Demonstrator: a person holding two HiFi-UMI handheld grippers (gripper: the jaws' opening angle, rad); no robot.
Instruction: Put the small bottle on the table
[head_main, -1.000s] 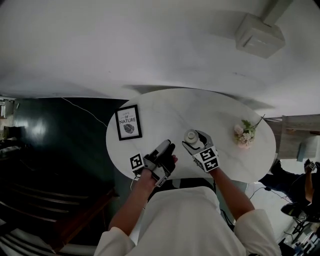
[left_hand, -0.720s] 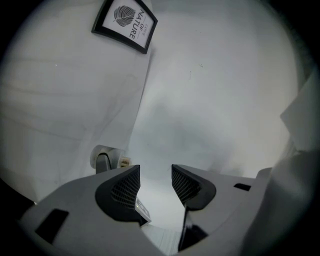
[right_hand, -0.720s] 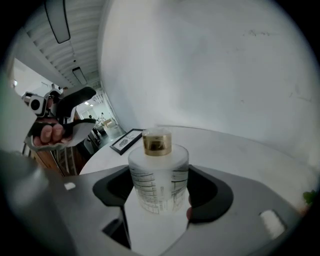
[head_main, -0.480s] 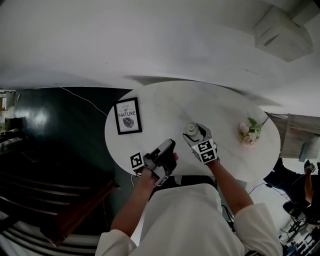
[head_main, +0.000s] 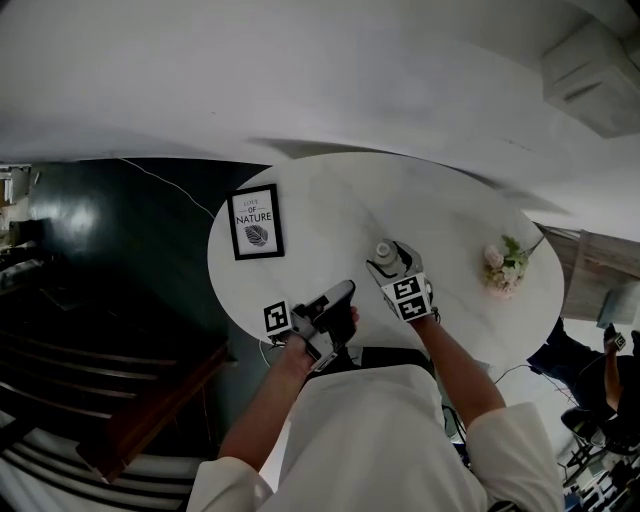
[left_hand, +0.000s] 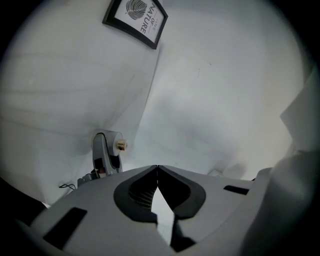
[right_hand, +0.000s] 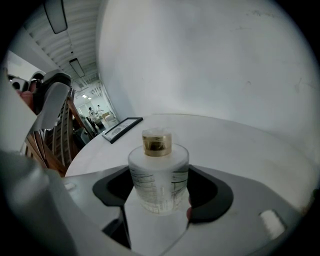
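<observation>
A small clear bottle with a gold cap stands upright between the jaws of my right gripper, which is shut on its sides. In the head view the bottle and right gripper are over the near part of the round white table. I cannot tell whether the bottle's base touches the tabletop. My left gripper hovers at the table's near edge, left of the right one. Its jaws are shut tip to tip with nothing between them.
A black-framed "Love of Nature" picture lies on the table's left side. A small bunch of pale flowers sits at the right edge. Dark floor lies left of the table. A grey device with a cable shows in the left gripper view.
My left gripper's jaws have gone from open to shut, with nothing in them. My right gripper keeps its hold on the bottle and has shifted slightly over the table.
</observation>
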